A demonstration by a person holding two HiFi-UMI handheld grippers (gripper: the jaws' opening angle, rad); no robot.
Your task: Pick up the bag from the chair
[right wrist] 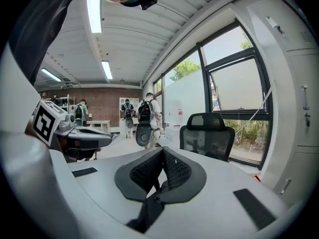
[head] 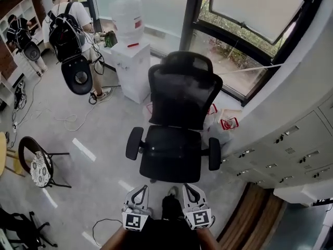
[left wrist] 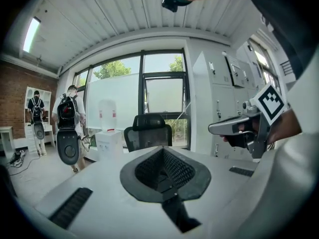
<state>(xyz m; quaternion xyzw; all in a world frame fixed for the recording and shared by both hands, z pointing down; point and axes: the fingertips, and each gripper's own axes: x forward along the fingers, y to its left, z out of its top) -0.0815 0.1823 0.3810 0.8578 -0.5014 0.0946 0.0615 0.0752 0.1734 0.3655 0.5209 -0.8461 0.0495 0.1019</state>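
A black office chair [head: 177,121] stands in the middle of the head view, its seat [head: 171,152] facing me. I make out no bag on the dark seat. My left gripper [head: 139,188] and right gripper [head: 188,186] are held side by side just short of the seat's front edge, both shut with nothing between the jaws. In the left gripper view the left gripper [left wrist: 163,152] has its pads pressed together, the chair [left wrist: 148,131] lies ahead, and the right gripper [left wrist: 239,128] shows beside it. The right gripper view shows the right gripper [right wrist: 162,153] shut and the chair [right wrist: 207,133] ahead to the right.
A white water dispenser [head: 130,51] stands behind the chair on the left. Red and white bags [head: 229,123] lie on the floor by the window. Grey cabinets [head: 291,145] line the right. A person with a backpack [head: 70,30] stands far left. A small round chair [head: 36,165] and cables [head: 73,120] lie left.
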